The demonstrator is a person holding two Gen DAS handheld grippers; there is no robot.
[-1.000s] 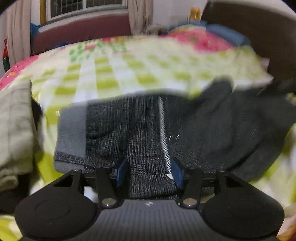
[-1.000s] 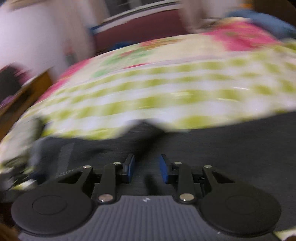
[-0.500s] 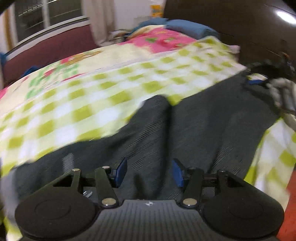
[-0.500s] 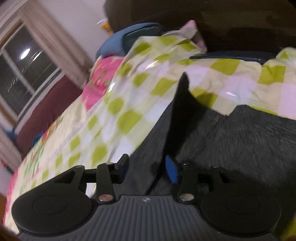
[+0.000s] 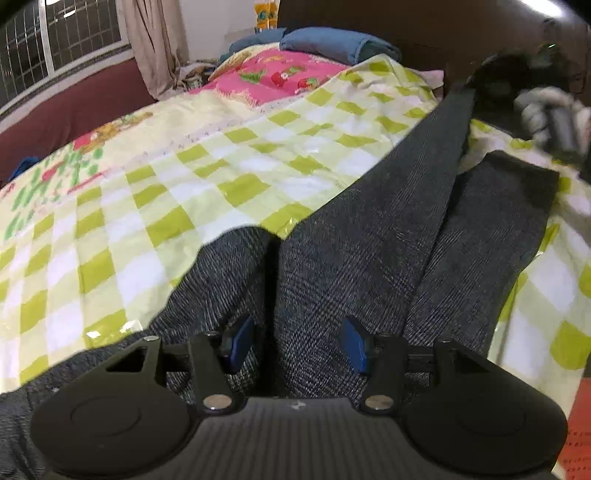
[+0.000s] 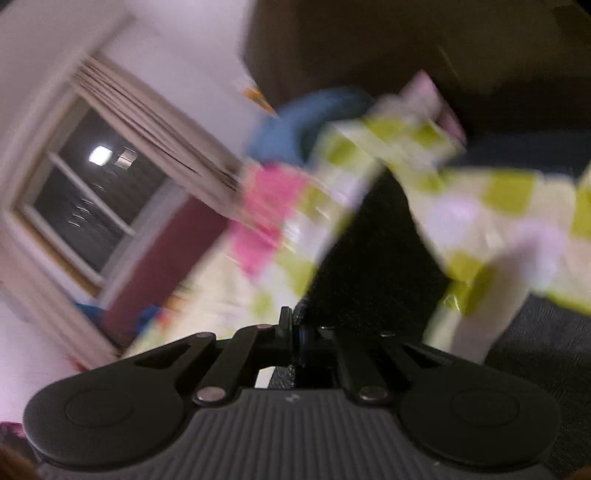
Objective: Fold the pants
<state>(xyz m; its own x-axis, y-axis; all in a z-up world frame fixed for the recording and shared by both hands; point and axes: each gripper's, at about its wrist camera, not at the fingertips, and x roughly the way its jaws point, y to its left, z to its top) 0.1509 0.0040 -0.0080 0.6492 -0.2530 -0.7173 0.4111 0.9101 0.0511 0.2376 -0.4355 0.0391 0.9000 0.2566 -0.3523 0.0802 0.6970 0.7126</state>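
Dark grey pants (image 5: 369, 240) lie across the green-checked bed sheet (image 5: 184, 192), legs running to the upper right. My left gripper (image 5: 295, 343) hovers low over the upper legs, open, its blue pads (image 5: 236, 343) apart with cloth under them, not pinched. In the right wrist view, which is blurred, my right gripper (image 6: 295, 332) is shut, and dark pants cloth (image 6: 369, 258) rises straight out of its closed jaws. From the left wrist view the right gripper (image 5: 509, 81) shows blurred at the far end of one leg, held by a gloved hand (image 5: 546, 107), with that leg pulled taut toward it.
A pink patterned cloth (image 5: 280, 77) and blue pillows (image 5: 332, 44) lie at the head of the bed against a dark headboard (image 5: 424, 29). A barred window (image 5: 55, 48) with curtains (image 5: 155, 44) stands over a maroon wall (image 5: 74, 110) beyond the bed.
My left gripper has swung from the waistband end toward the legs, still open. My right gripper has rolled, travelled along the leg and closed from open onto the dark cloth.
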